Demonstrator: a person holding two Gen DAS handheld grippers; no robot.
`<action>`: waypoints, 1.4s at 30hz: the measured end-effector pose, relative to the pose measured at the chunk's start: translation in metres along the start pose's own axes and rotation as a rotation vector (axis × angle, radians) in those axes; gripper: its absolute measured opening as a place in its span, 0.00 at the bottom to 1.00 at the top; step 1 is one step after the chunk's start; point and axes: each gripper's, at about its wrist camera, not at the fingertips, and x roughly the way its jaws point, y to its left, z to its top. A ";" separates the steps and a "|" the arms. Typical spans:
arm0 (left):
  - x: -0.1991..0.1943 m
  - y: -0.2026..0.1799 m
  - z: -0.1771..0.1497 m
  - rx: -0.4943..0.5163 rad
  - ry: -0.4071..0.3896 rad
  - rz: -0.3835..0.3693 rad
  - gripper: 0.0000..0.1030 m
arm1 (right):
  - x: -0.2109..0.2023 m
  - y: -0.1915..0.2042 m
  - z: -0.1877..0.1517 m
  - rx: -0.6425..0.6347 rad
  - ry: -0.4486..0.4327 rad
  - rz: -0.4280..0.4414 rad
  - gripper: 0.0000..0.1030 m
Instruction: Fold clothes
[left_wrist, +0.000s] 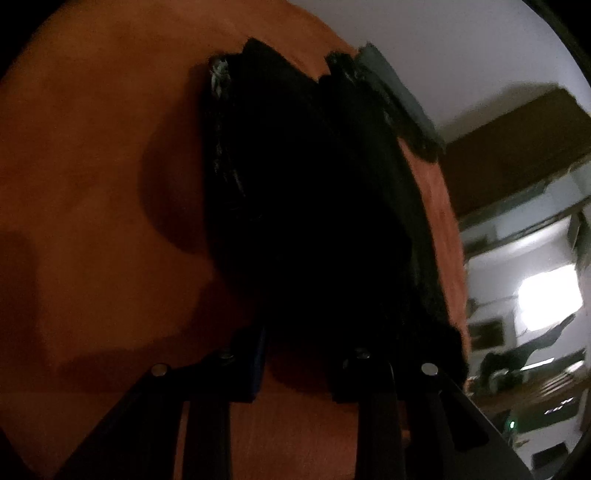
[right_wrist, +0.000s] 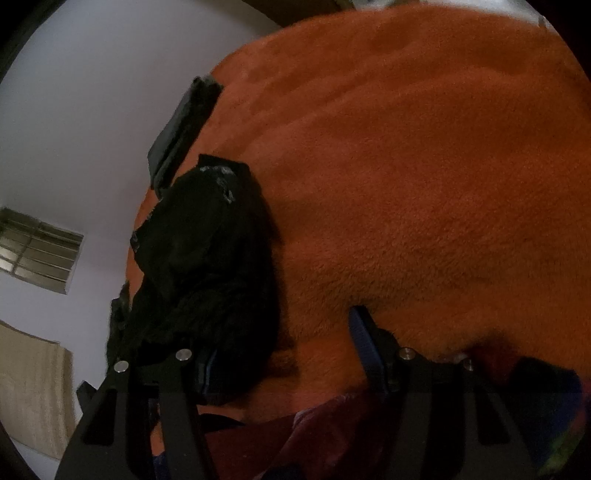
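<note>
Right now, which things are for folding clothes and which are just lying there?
For the job:
black garment
orange blanket it lies on
left gripper
right gripper

Just lying about:
grey folded item at the blanket's edge
dark red cloth near the right gripper

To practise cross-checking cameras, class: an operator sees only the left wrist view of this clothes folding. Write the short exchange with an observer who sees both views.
Operator: I see only the black garment on the orange blanket. Where is the right gripper?
Observer: The right gripper is at the garment's near end, jaws open and pressing on nothing.
Operator: Are any other clothes nearby?
Observer: Yes, a dark red cloth lies below that gripper in the right wrist view.
</note>
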 end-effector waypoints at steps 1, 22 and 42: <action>-0.004 0.001 0.003 -0.005 -0.024 0.014 0.27 | -0.005 0.008 0.001 -0.036 -0.027 -0.044 0.59; -0.068 -0.080 0.079 0.178 -0.118 0.280 0.21 | -0.067 0.281 0.007 -1.036 -0.408 -0.408 0.04; -0.423 -0.203 0.205 0.417 -0.447 0.197 0.12 | -0.236 0.493 0.043 -0.762 -0.109 -0.048 0.04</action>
